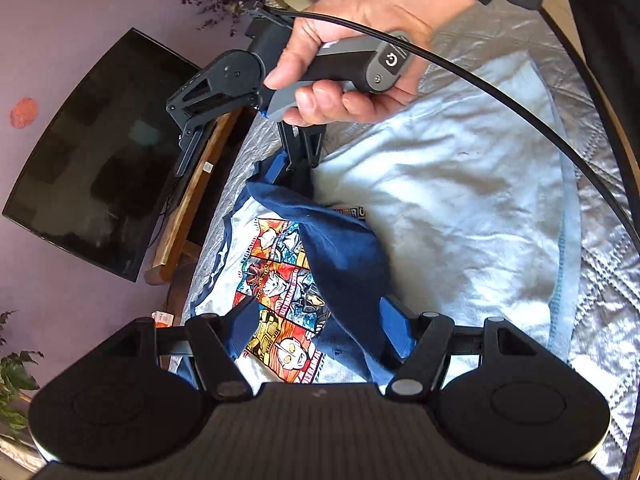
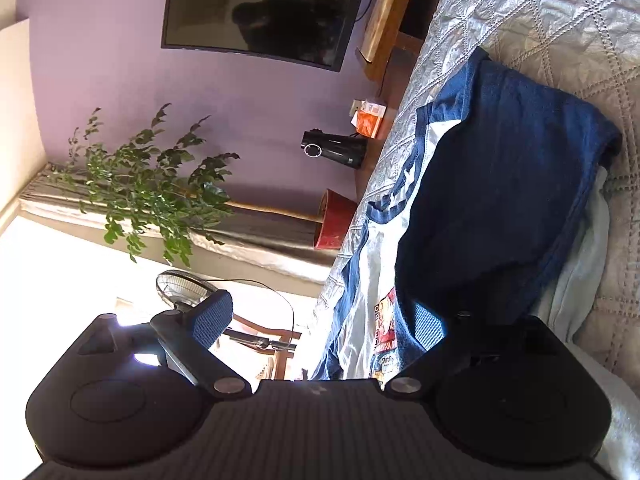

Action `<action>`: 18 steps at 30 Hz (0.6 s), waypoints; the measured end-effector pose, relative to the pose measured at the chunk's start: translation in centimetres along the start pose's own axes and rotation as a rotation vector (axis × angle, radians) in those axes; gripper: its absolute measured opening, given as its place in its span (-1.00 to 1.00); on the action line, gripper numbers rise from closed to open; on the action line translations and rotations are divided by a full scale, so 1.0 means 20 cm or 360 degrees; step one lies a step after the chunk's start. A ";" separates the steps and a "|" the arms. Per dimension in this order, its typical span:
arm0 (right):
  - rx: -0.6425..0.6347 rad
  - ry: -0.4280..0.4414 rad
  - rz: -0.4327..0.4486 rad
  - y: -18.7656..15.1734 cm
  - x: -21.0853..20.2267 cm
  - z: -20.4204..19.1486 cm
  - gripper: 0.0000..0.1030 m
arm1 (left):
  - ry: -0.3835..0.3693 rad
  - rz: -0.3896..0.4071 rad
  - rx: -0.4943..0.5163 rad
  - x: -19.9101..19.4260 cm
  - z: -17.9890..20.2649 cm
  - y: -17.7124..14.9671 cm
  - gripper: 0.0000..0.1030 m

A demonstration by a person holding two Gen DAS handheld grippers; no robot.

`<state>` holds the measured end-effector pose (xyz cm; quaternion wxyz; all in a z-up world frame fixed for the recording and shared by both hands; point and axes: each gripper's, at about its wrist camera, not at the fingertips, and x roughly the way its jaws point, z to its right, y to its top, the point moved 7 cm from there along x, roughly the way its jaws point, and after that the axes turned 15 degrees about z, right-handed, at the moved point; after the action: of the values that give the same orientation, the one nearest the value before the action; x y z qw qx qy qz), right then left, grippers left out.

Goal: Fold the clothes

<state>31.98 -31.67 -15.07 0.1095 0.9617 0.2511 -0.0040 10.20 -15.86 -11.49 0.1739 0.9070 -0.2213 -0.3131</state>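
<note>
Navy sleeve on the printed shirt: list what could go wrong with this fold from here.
1. The navy sleeve lies bunched across the printed shirt, not flat; left so, it may set as a crease.
2. Both grippers stand open, the left gripper over the cloth and the right gripper at its edge; a close here could catch two layers.
3. The shirt lies near the edge of the quilted bedcover; a tug could drag it off.
</note>
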 end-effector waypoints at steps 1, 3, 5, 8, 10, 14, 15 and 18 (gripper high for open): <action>0.0003 -0.0005 0.0001 0.00 0.00 0.00 0.85 | -0.0027 -0.0032 0.0047 0.00 0.01 -0.01 0.33; 0.0000 -0.0012 0.0000 -0.01 0.01 0.00 0.85 | -0.0058 -0.0050 0.0128 0.01 0.05 -0.03 0.33; -0.0009 -0.0019 -0.0003 -0.01 0.01 0.00 0.85 | -0.0093 -0.0061 0.0083 0.01 0.06 -0.03 0.33; -0.0017 -0.0024 -0.0007 -0.01 0.01 0.00 0.85 | -0.0150 -0.0099 -0.0054 0.03 0.06 -0.03 0.51; -0.0020 -0.0038 0.0004 -0.01 0.01 0.00 0.84 | -0.0189 -0.0173 -0.0189 0.06 0.05 -0.06 0.68; -0.0031 -0.0062 0.0032 0.01 -0.01 0.01 0.84 | -0.0332 -0.0294 -0.0670 0.10 -0.03 -0.13 0.07; -0.0027 -0.0063 0.0039 0.01 -0.01 0.01 0.84 | -0.0366 -0.0320 -0.0820 0.12 -0.06 -0.15 -0.25; -0.0026 -0.0061 0.0038 0.01 -0.01 0.01 0.84 | -0.0408 -0.0367 -0.1105 0.14 -0.12 -0.21 -0.72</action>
<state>31.90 -32.04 -15.18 0.1221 0.9635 0.2375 -0.0192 14.99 -13.29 -13.08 0.4051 0.7668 -0.0187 -0.4976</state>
